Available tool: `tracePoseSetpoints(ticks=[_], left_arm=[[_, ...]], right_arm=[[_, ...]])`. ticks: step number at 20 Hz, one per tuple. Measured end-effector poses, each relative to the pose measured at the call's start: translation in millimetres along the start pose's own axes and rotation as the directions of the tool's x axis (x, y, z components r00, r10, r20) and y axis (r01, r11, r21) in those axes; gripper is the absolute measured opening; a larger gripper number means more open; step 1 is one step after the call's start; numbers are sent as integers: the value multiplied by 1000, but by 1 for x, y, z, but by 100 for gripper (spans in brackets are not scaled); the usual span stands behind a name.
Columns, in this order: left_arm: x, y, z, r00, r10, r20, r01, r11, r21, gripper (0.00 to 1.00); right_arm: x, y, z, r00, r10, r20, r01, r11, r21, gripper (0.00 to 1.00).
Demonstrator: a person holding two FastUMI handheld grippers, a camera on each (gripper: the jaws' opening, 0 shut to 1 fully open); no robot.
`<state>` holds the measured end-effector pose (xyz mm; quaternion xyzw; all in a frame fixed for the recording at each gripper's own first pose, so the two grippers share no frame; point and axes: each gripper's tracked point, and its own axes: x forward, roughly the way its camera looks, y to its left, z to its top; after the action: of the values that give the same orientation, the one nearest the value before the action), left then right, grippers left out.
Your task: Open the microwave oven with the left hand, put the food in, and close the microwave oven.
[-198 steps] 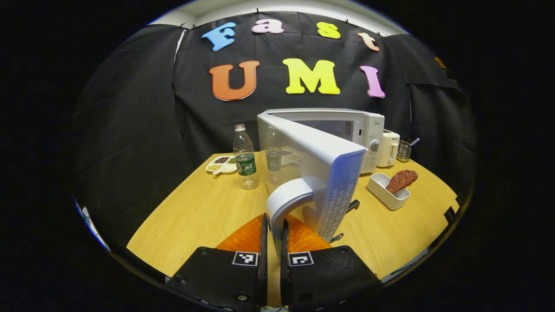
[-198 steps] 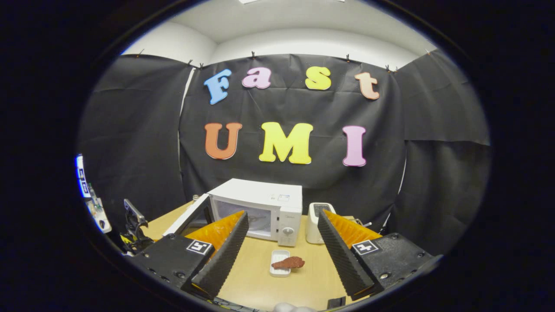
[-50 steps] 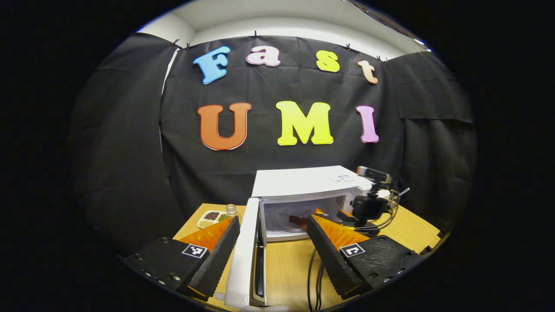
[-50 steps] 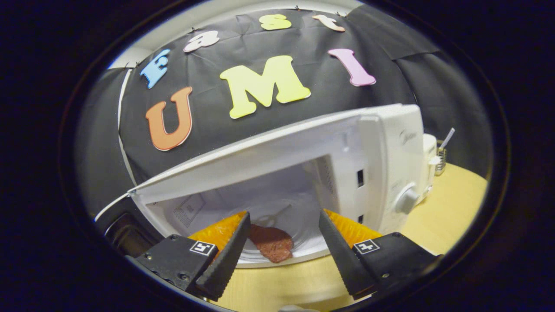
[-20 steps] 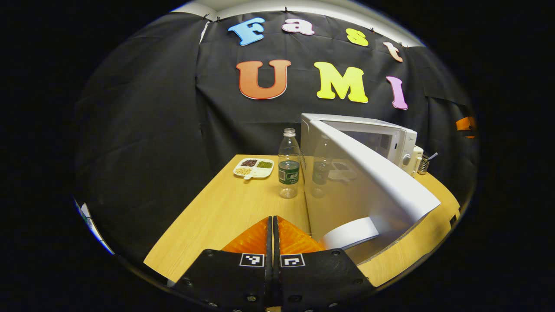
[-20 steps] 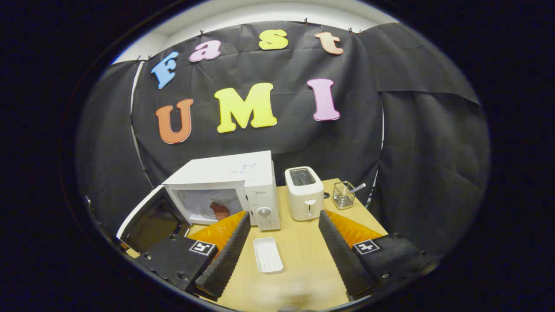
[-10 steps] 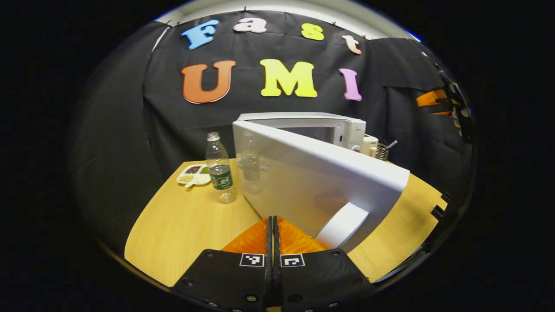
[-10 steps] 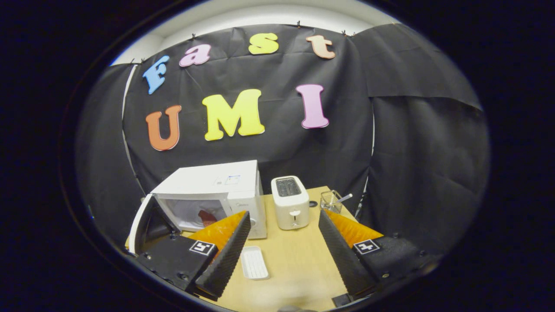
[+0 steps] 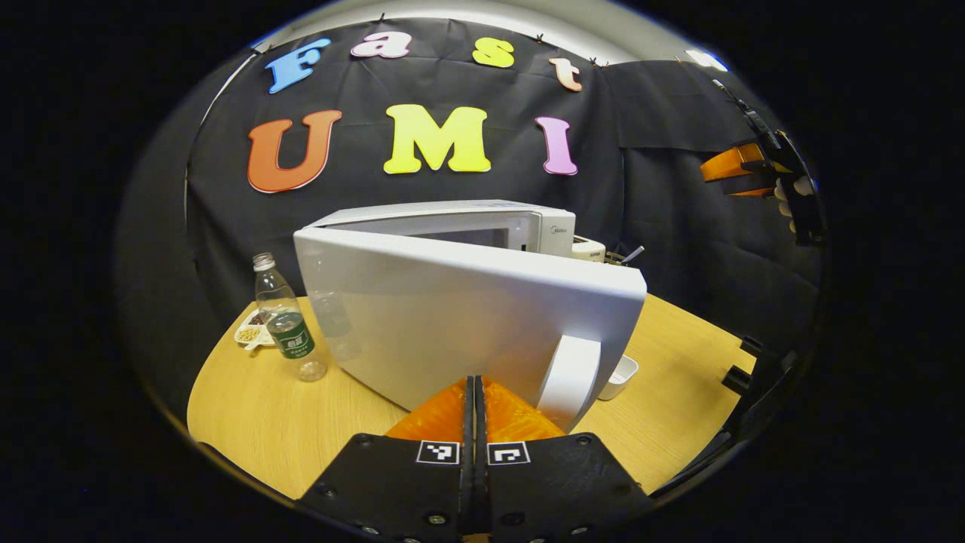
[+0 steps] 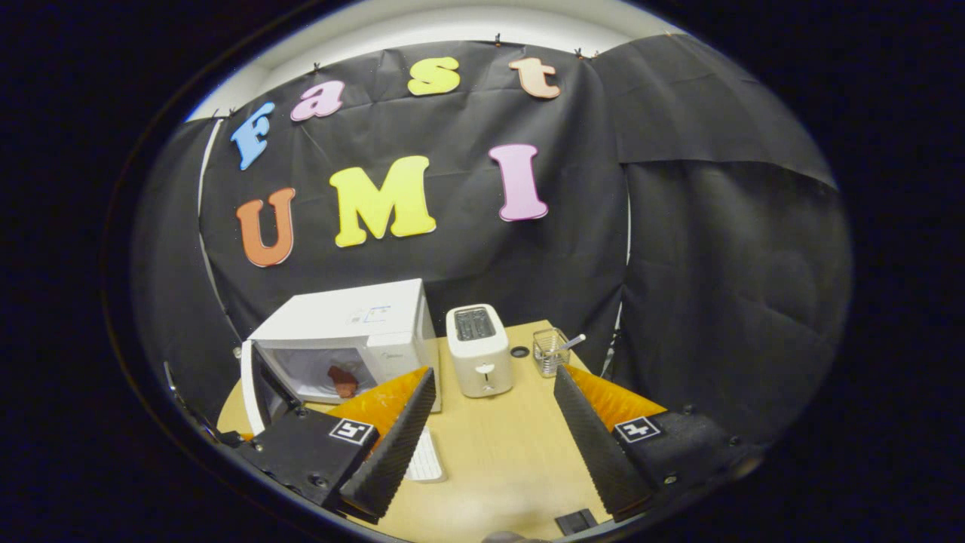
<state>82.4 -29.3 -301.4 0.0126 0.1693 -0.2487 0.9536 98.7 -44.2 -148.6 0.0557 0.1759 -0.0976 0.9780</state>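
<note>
The white microwave [image 10: 354, 320] stands at the back left of the table with its door [image 10: 252, 392] partly open. A reddish-brown piece of food [image 10: 343, 381] lies inside it. In the left gripper view the door's outer face [image 9: 452, 309] is wide and close, with its white handle [image 9: 567, 381] just right of my left gripper [image 9: 475, 379]. That gripper is shut with nothing in it, its tips at the door's face. My right gripper [image 10: 494, 385] hangs open and empty above the table, well back from the microwave; it also shows far off [image 9: 742, 173] in a hand.
A white toaster [image 10: 479, 351] and a wire basket [image 10: 554, 351] stand right of the microwave. An empty white tray [image 10: 426, 456] lies on the wooden table [image 10: 513, 445]. A water bottle [image 9: 290, 332] and a small snack plate [image 9: 252, 335] sit left of the door.
The door has swung further toward the microwave, with my shut left gripper following at its outer face. The right gripper has drawn back a little and stays open.
</note>
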Motion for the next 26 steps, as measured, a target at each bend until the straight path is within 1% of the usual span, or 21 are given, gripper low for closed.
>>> tracePoseSetpoints(ticks=[5, 11, 17, 20, 26], left_arm=[[37, -19, 14, 999, -32, 13, 32, 999, -3, 0], [81, -31, 32, 999, -45, 29, 46, 999, -13, 0], [119, -38, 44, 999, -29, 32, 30, 999, -31, 0], [133, -34, 51, 999, -2, 40, 4, 999, -51, 0], [164, -30, 63, 998, 43, 46, -39, 996, -82, 0]], right_arm=[[3, -25, 3, 999, -33, -7, 33, 999, 20, 100], [10, -46, 5, 998, -65, -25, 66, 997, 27, 100], [17, -56, 9, 997, -76, -34, 77, 996, 44, 100], [23, -61, 8, 996, -83, -43, 86, 995, 52, 100], [40, -63, 2, 995, -73, -75, 77, 996, 52, 100]])
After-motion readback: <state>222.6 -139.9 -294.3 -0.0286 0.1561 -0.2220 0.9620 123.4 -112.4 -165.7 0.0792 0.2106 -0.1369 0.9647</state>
